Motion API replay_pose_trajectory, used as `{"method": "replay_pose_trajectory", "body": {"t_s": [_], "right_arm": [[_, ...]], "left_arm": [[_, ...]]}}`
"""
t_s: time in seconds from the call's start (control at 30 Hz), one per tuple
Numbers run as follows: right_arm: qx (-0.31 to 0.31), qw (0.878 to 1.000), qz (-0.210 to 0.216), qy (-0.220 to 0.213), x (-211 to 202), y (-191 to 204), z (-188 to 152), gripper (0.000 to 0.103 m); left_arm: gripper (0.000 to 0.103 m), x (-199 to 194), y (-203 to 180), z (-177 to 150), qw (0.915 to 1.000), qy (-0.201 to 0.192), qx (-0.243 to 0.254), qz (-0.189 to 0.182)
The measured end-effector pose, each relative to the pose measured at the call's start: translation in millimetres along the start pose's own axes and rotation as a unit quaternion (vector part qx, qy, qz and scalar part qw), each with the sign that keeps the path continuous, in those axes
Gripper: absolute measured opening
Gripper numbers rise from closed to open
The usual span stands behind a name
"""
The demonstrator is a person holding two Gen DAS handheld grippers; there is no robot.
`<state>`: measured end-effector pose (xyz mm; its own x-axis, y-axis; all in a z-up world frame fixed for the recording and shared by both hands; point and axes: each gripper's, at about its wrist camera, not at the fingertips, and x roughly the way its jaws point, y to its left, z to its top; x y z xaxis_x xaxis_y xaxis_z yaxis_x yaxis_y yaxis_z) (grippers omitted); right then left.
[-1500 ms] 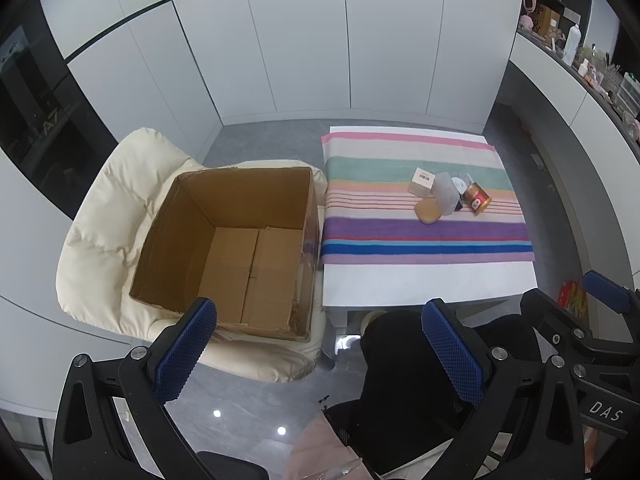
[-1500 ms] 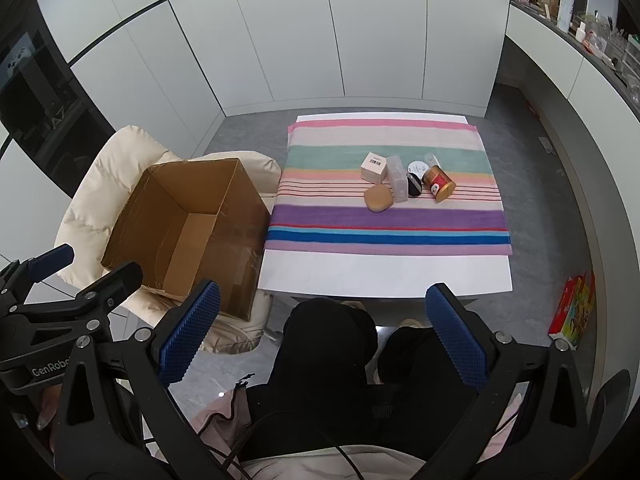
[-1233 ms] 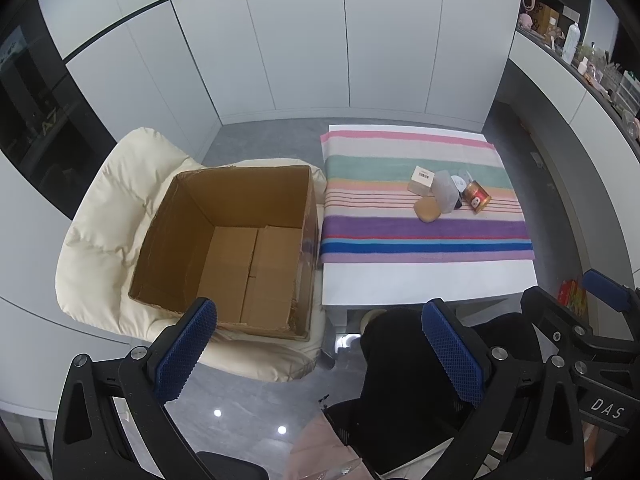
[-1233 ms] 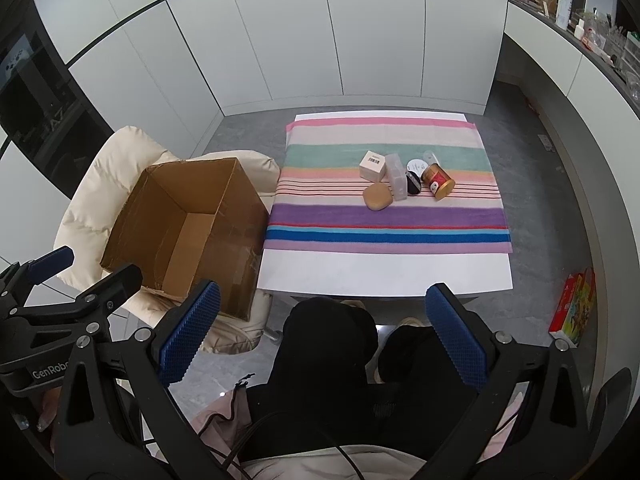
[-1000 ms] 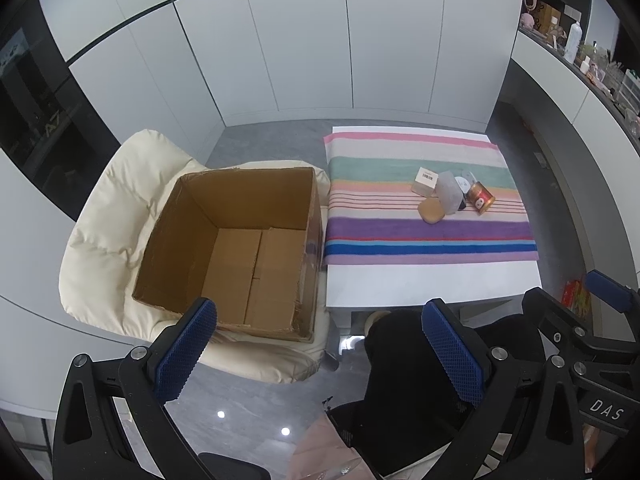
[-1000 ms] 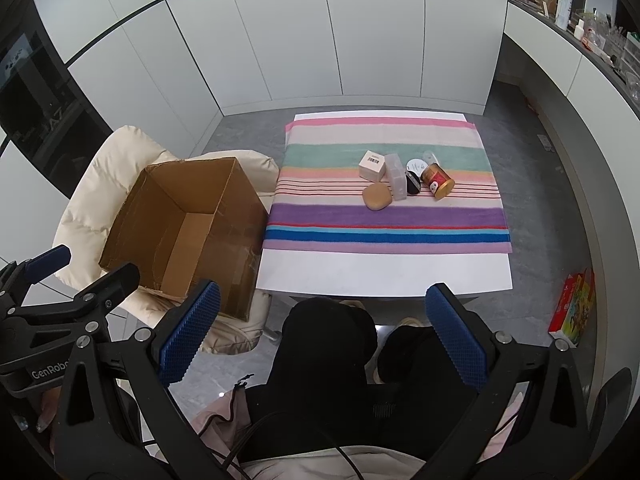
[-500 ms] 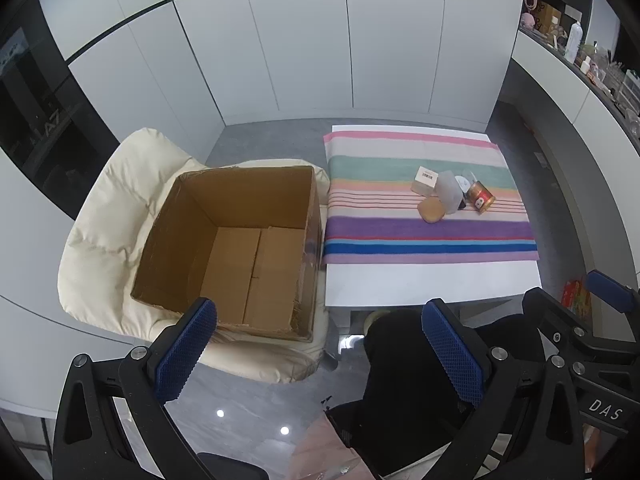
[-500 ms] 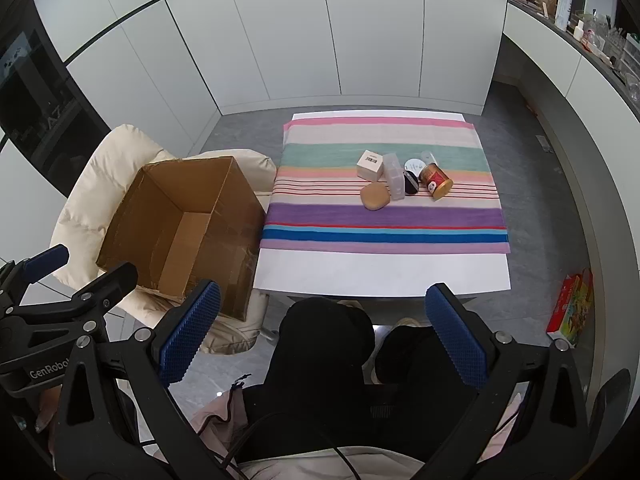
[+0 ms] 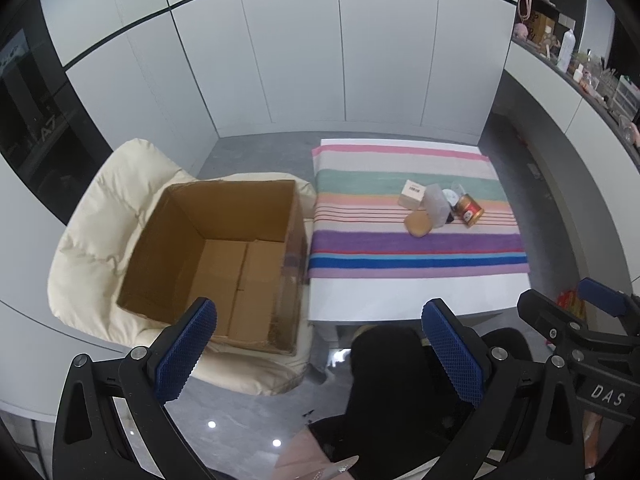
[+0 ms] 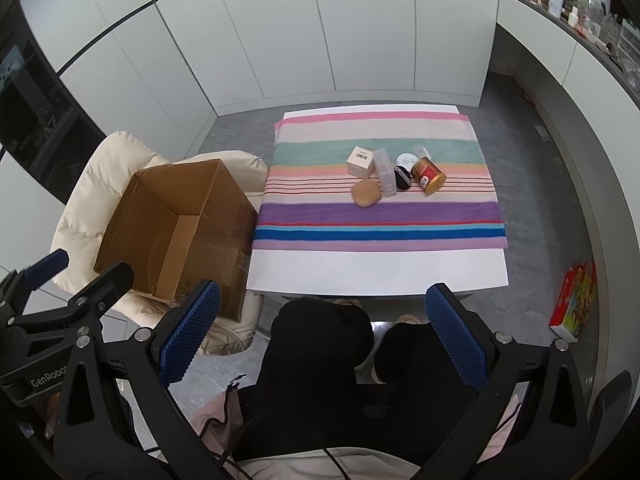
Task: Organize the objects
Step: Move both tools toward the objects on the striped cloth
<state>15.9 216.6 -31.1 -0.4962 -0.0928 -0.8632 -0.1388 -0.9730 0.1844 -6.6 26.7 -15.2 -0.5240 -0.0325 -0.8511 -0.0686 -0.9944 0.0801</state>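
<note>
Both the left gripper (image 9: 320, 354) and right gripper (image 10: 322, 338) hover side by side, fingers spread wide, holding nothing.

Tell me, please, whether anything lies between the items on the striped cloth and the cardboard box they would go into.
Nothing visible does. The items sit clustered on the striped cloth, and the stretch of cloth towards the cardboard box is bare. The box stands open-topped on the cream chair beside the table.
</note>
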Motion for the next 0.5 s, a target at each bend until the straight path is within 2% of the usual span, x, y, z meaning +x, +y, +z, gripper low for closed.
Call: {"method": "replay_pose_trajectory", "body": {"t_s": [0.3, 0.5], "right_arm": [[0.026, 0.999, -0.018, 0.003, 10, -42, 7, 0.103], [0.046, 0.999, -0.029, 0.002, 16, -75, 9, 0.103]], "left_arm": [[0.103, -1, -28, 5, 0.9997, -0.023, -0.011, -0.008], [0.103, 1, -63, 12, 0.9997, -0.024, 0.006, -0.006]]}}
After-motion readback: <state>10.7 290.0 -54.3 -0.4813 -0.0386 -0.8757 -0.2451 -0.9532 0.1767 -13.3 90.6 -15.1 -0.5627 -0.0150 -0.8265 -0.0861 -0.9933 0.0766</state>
